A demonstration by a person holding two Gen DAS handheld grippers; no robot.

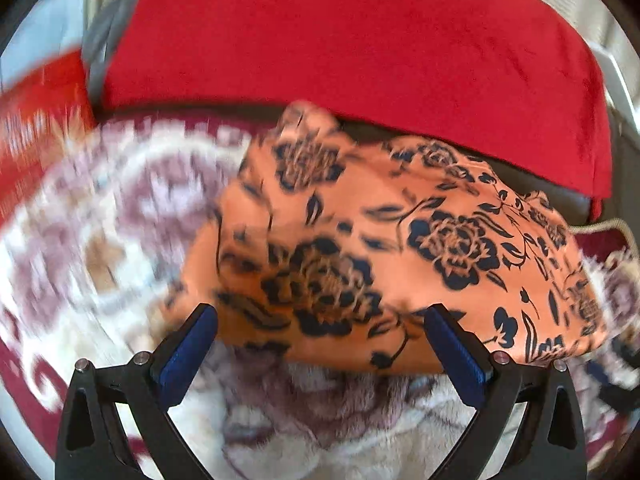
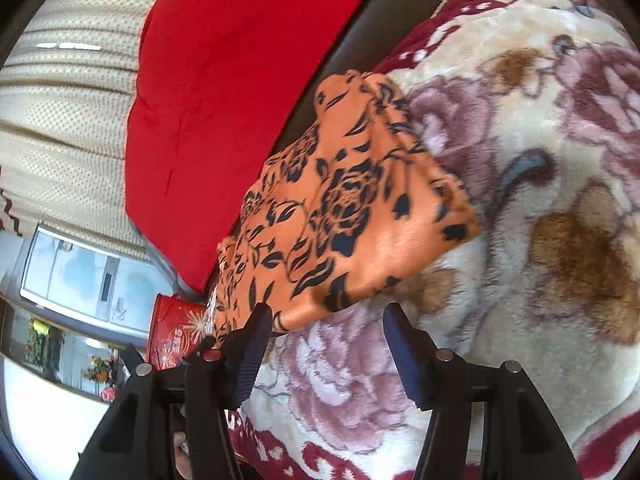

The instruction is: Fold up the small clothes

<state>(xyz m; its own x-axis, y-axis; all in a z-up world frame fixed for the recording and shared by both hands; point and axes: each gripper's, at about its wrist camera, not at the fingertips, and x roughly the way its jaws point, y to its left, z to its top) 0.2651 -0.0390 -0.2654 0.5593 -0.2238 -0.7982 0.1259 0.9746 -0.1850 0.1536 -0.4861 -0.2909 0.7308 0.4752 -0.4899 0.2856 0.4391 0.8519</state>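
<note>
An orange cloth [image 1: 400, 240] with a dark blue flower print lies folded in layers on a plush cream and maroon floral blanket [image 1: 320, 420]. My left gripper [image 1: 322, 312] is open wide just above the cloth's near edge, and its blue pads do not press on the fabric. In the right wrist view the same cloth [image 2: 352, 208] lies ahead on the blanket [image 2: 520, 280]. My right gripper [image 2: 329, 312] is open at the cloth's near corner. Its left pad sits close beside the fabric edge, and nothing is clamped between the pads.
A large red cushion [image 1: 340, 40] [image 2: 224, 100] leans on a dark brown sofa back [image 2: 360, 40] right behind the cloth. A red printed box [image 2: 176, 332] stands at the blanket's edge. A cream dotted curtain [image 2: 68, 120] hangs beyond.
</note>
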